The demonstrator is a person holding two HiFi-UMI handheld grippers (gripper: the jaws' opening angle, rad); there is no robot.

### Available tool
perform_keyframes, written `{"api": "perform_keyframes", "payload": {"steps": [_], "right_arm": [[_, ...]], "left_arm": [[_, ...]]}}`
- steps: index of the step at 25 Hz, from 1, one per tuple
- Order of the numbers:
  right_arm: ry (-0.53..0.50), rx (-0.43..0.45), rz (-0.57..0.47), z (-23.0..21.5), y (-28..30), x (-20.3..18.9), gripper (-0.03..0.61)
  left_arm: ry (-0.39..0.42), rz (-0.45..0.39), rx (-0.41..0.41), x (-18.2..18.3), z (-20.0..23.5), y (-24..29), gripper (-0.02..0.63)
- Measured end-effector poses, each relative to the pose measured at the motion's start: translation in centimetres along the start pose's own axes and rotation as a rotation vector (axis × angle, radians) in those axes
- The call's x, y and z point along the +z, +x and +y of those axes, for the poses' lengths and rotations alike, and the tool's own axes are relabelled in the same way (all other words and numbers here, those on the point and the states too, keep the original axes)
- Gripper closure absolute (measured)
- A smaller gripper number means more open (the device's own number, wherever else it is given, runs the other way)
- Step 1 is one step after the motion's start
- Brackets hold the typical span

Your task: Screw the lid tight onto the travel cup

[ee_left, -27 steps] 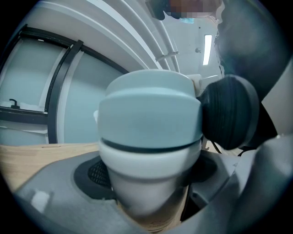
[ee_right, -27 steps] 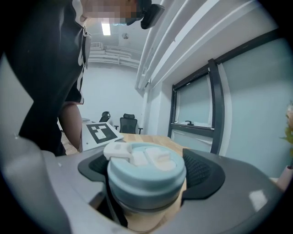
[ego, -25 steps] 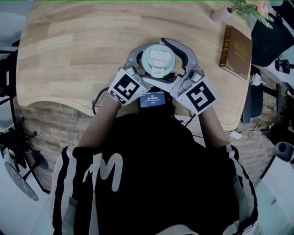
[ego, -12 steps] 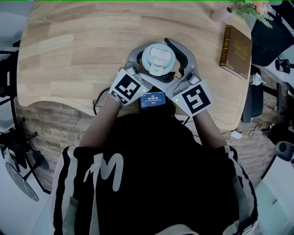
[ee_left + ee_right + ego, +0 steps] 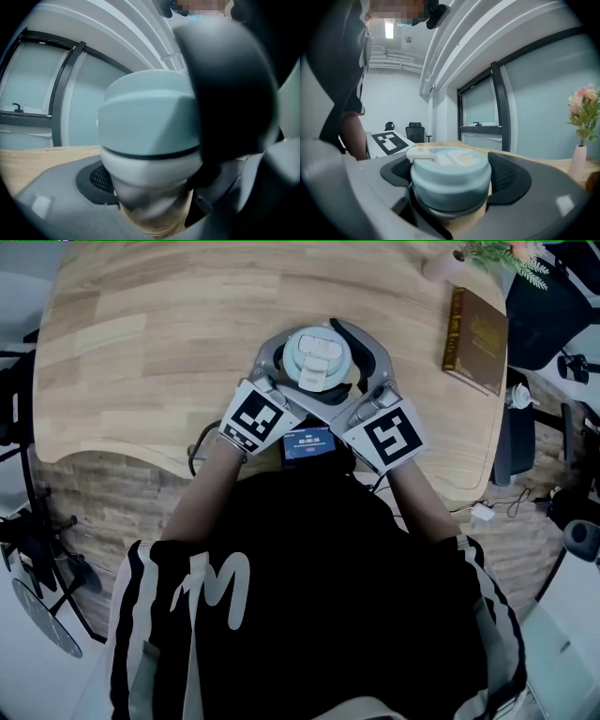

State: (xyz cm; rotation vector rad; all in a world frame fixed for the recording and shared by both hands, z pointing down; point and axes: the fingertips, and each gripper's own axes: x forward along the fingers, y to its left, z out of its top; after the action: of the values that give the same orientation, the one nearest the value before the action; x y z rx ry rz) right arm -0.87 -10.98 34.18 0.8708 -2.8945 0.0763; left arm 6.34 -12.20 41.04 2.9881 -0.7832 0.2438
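The travel cup stands on the wooden table [image 5: 141, 343], just in front of the person. Its pale blue lid [image 5: 317, 357] has a flip tab on top. My left gripper [image 5: 150, 206] is shut on the beige cup body [image 5: 157, 220] under the lid [image 5: 145, 126]; its marker cube [image 5: 255, 416] sits at the near left. My right gripper [image 5: 450, 180] is shut on the lid [image 5: 450, 171], with one black pad [image 5: 508, 176] pressed to each side. Its marker cube [image 5: 387, 437] shows at the near right. The cup's lower part is hidden.
A brown book [image 5: 473, 329] lies at the table's right edge, with a small vase of flowers [image 5: 450, 263] behind it. A small screen [image 5: 307, 440] sits between the two wrists. Office chairs stand beyond the table on the right.
My right gripper has swung round the cup, its marker cube shifting left and nearer. The lid's tab has turned slightly with it. The left gripper has stayed still.
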Motion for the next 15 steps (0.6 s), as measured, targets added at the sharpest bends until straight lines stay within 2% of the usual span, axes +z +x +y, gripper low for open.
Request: {"api": "perform_keyframes", "payload": {"steps": [4, 8, 15], "right_arm": [[-0.025, 0.017, 0.056, -0.1, -0.3, -1.0, 0.123], [0.003, 0.022, -0.004, 0.1, 0.0, 0.3, 0.123], [0.002, 0.021, 0.003, 0.0, 0.0, 0.2, 0.121]], "left_arm": [[-0.001, 0.027, 0.017, -0.2, 0.1, 0.0, 0.161], [0.001, 0.040, 0.034, -0.2, 0.2, -0.1, 0.161], [0.007, 0.051, 0.019, -0.4, 0.1, -0.6, 0.162]]}}
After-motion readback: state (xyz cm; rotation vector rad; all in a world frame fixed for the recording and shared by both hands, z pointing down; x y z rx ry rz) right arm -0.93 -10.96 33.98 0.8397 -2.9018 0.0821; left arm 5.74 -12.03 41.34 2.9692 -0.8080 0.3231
